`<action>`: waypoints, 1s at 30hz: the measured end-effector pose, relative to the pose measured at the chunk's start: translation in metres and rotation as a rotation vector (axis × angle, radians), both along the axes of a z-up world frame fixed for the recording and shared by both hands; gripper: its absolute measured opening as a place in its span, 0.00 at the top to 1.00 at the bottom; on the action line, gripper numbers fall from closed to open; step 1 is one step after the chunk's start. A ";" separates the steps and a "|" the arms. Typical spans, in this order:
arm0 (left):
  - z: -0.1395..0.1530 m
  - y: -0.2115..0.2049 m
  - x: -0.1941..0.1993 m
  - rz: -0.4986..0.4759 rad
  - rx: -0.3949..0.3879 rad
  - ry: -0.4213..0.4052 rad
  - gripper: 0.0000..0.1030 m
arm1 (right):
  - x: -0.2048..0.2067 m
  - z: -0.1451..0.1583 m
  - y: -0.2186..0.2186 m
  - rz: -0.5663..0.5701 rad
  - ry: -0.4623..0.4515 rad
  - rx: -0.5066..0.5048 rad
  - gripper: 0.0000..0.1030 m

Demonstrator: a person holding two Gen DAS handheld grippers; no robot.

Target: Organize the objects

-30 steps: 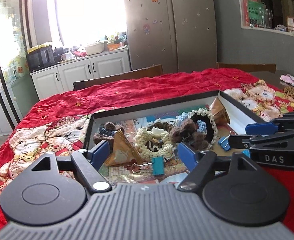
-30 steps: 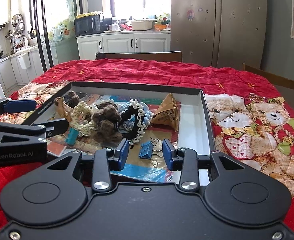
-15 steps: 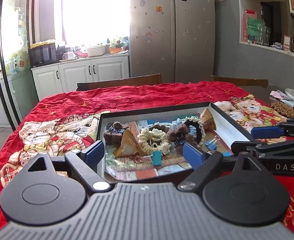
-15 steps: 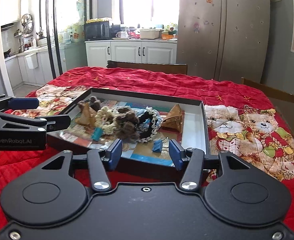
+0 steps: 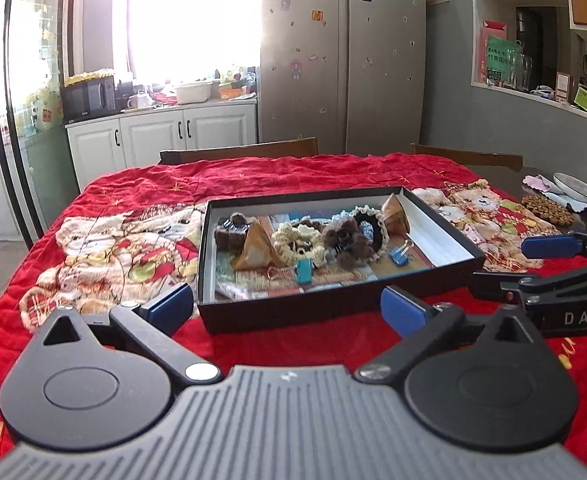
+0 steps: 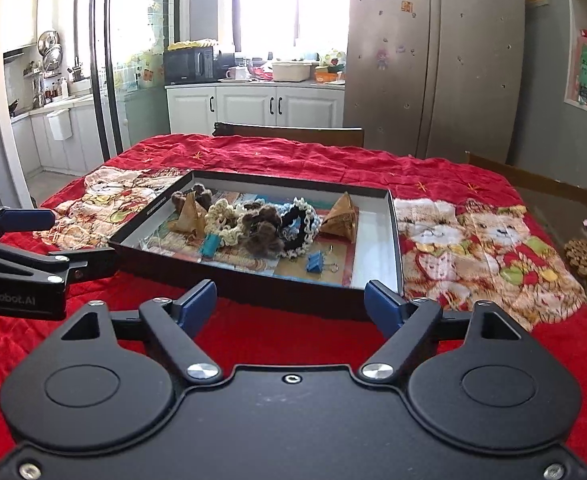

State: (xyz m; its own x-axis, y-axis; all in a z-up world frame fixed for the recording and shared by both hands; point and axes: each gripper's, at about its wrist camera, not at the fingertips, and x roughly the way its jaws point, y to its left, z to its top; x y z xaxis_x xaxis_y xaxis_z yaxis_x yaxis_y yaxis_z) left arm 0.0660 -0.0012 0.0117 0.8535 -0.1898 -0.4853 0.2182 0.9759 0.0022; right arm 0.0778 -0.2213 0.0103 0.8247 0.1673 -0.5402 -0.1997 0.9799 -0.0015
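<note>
Red quilted cloth with teddy bears covers the counter [image 5: 141,192], and the black shallow box [image 5: 445,236] sits on it just ahead of both my tools, kitchen cabinets and a tall fridge behind. My left tool [image 5: 287,306] and right tool [image 6: 291,300] are both spreading wider with nothing between the pads. Inside the box lie soft crocheted scrunchies [image 6: 261,226], two folded paper pyramids [image 6: 341,218] and small blue binder clips [image 6: 315,262]. I judge the scrunchies light and squashy, easy to pinch anywhere on the ring. The pyramids look crushable, so I would take them gently across the flat faces. The clips are stiff and slippery; gripping the blue body seems safest.
</note>
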 end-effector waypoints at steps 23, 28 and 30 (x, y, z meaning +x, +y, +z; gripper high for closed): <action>-0.005 -0.003 -0.051 0.031 -0.001 0.062 0.00 | -0.060 -0.003 -0.002 -0.048 0.051 0.014 0.14; -0.008 -0.003 -0.054 0.044 -0.016 0.077 0.00 | -0.065 -0.007 -0.006 -0.075 0.066 0.038 0.14; -0.010 -0.004 -0.056 0.043 -0.015 0.081 0.00 | -0.068 -0.008 -0.008 -0.083 0.071 0.041 0.13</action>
State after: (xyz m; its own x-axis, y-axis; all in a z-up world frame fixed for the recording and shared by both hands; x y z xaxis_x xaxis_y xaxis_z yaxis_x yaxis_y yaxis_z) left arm 0.0101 -0.0051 0.0021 0.8189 -0.1617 -0.5507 0.1751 0.9841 -0.0285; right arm 0.0098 -0.2291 0.0022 0.7965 0.1231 -0.5920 -0.1159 0.9920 0.0503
